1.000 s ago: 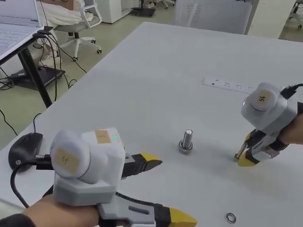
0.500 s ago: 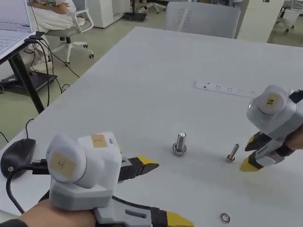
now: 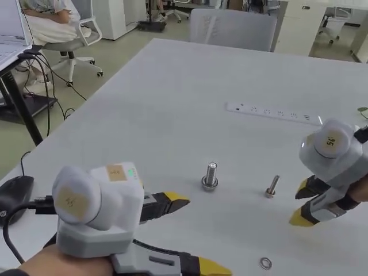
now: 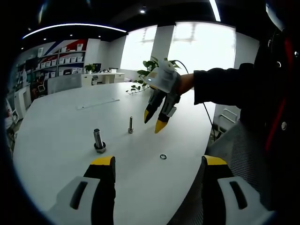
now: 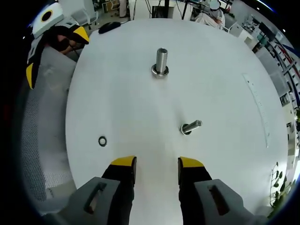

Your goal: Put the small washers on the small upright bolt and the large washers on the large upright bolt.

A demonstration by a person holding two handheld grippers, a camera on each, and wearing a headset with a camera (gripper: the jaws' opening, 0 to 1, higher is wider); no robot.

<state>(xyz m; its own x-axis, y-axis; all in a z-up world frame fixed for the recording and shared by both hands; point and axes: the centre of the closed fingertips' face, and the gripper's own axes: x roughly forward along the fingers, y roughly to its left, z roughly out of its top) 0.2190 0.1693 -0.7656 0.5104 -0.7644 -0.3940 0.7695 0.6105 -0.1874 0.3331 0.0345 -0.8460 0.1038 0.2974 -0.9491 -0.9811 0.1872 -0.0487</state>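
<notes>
White table [image 3: 172,103]: large bolt [image 3: 210,175] stands upright mid-table, small bolt [image 3: 272,187] upright to its right, not touching. One washer [image 3: 265,263] lies flat near the front edge. White power strip [image 3: 273,112] on the far right. Black mouse [image 3: 11,192] at the near left edge.

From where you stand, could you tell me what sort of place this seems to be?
Most likely an open-plan office or lab: a white table with a power strip on it, a grey office chair at its far end, and a wheeled chair nearby.

Bright, even light with soft shadows (windows [image 4: 201,47] glare white), edges bent by fisheye
</notes>
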